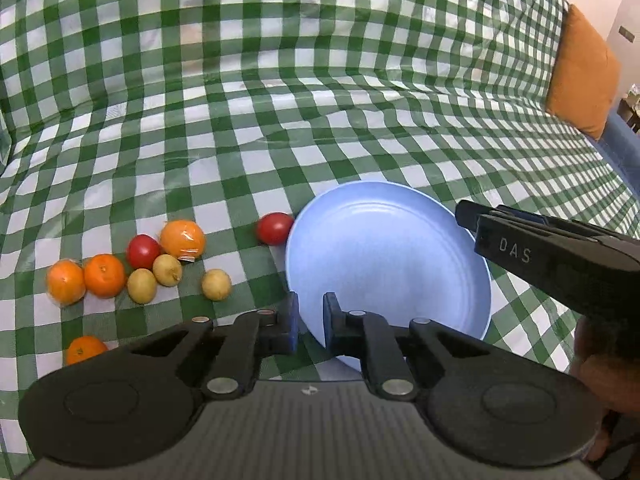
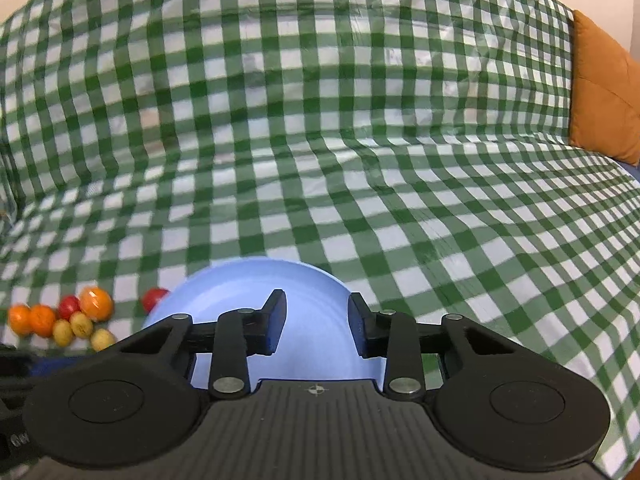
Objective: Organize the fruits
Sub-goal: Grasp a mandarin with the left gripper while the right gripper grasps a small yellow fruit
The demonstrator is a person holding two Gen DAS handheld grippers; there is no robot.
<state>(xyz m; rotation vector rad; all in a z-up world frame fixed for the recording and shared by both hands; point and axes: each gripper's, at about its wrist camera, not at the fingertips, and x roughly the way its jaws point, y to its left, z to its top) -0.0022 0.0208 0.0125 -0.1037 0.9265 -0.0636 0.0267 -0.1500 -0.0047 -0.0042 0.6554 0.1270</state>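
A: Where are the fruits?
B: Small round oranges (image 1: 105,275), red tomatoes (image 1: 143,251) and yellow-green fruits (image 1: 216,284) lie clustered on the green-checked cloth (image 1: 280,120), left of the round pale-blue plastic plate (image 1: 384,256); one red tomato (image 1: 274,228) touches its rim.
A: Anything in the plate?
B: Nothing, and it sits tilted.
A: The grippers?
B: The left gripper (image 1: 310,316) pinches the plate's near rim; the right gripper (image 2: 316,320), jaws narrowly spread, straddles the other edge without pressing.

Home living room: checked cloth (image 1: 280,100) over sofa, orange cushion (image 1: 584,76).
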